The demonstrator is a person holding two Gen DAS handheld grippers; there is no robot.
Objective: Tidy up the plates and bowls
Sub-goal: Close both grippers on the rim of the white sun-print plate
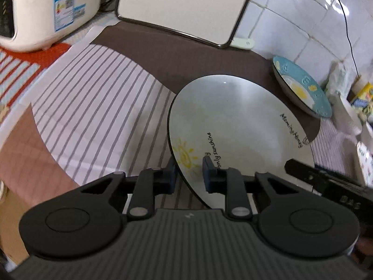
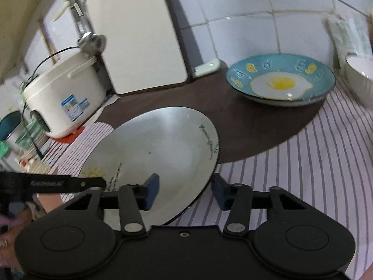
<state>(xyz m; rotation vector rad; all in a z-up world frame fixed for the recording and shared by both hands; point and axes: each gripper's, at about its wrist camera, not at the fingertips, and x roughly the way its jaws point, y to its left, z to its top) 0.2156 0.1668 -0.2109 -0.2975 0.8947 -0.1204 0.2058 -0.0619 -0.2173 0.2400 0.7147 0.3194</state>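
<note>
A white plate (image 1: 235, 126) with a yellow sun and black script is held tilted above the striped cloth; it also shows in the right wrist view (image 2: 158, 149). My left gripper (image 1: 189, 175) is shut on its near rim by the sun drawing. My right gripper (image 2: 186, 190) straddles the opposite rim with one finger over and one under it, and seems to grip it. A blue plate (image 2: 279, 81) with a fried-egg design sits on another plate on the brown mat; it also shows in the left wrist view (image 1: 303, 86).
A white rice cooker (image 2: 63, 100) stands at the left by an upright white board (image 2: 137, 35). A white bowl (image 2: 360, 79) and packets sit at the right against the tiled wall. The striped cloth (image 1: 93, 107) and brown mat (image 2: 251, 128) cover the counter.
</note>
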